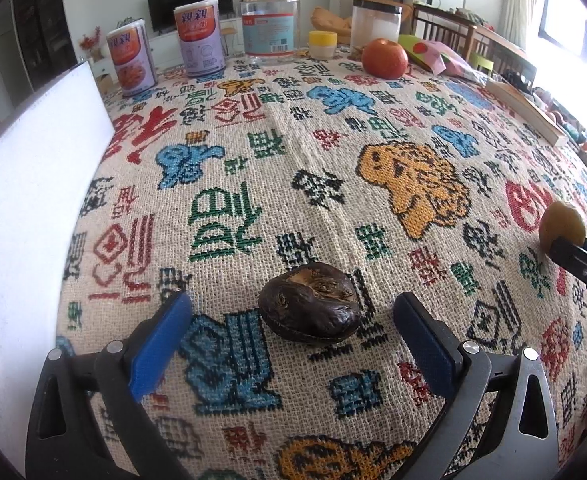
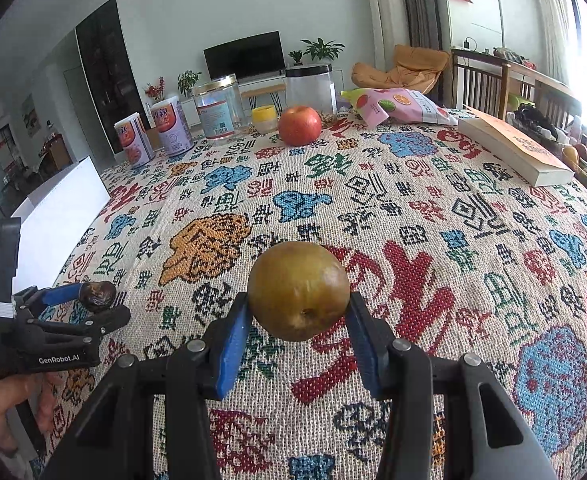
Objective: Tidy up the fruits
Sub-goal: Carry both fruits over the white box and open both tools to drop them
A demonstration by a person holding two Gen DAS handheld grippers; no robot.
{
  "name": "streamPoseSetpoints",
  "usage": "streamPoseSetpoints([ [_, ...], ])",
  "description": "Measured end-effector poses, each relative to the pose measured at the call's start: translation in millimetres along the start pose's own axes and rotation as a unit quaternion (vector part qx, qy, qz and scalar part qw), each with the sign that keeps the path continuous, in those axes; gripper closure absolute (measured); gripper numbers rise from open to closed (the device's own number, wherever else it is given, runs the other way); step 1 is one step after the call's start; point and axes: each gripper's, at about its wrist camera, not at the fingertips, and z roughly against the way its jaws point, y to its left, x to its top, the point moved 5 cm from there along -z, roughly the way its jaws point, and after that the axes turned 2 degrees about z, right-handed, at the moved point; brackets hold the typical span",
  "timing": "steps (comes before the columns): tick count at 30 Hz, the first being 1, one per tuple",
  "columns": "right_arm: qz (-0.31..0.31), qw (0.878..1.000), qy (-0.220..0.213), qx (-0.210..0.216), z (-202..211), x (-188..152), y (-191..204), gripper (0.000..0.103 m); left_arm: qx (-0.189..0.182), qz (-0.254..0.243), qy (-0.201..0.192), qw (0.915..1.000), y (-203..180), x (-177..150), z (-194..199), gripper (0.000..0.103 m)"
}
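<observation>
A dark, wrinkled fruit (image 1: pixel 310 307) lies on the patterned cloth, between the blue pads of my left gripper (image 1: pixel 291 318), which stands open around it without touching. The same fruit (image 2: pixel 98 296) and left gripper (image 2: pixel 89 304) show at the left edge of the right wrist view. My right gripper (image 2: pixel 298 320) is shut on a yellow-brown round fruit (image 2: pixel 298 290), held just above the cloth. That fruit (image 1: pixel 563 226) shows at the right edge of the left wrist view. A red apple (image 1: pixel 384 58) (image 2: pixel 300 125) sits at the table's far side.
A white board (image 1: pixel 25 184) stands along the left edge. At the back are two purple cans (image 1: pixel 199 40), a clear jar (image 1: pixel 269 26), a small yellow-lidded cup (image 1: pixel 322 43), a black-lidded container (image 2: pixel 309 88) and a snack bag (image 2: pixel 397 106). A book (image 2: pixel 513 148) lies far right.
</observation>
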Motion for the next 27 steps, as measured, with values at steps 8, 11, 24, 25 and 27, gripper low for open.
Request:
streamPoseSetpoints([
  [8,-0.053,0.998,0.025,0.022,-13,-4,-22,0.054,0.0,0.0,0.0,1.0,0,0,0,0.001],
  [11,-0.052,0.998,0.025,0.023,-13,-3,-20,0.053,0.0,0.0,0.0,1.0,0,0,0,0.001],
  [24,-0.151,0.982,-0.002,0.111,-2,-10,-46,0.053,-0.055,0.006,0.027,0.9981,0,-1,12,0.003],
  [25,-0.149,0.983,-0.002,0.108,-1,-10,-45,0.053,-0.048,0.001,0.023,0.9986,-2,0,13,0.003],
  [27,-0.145,0.984,-0.001,0.104,-1,-10,-44,0.053,-0.033,-0.01,0.014,0.9993,-8,4,15,0.003],
])
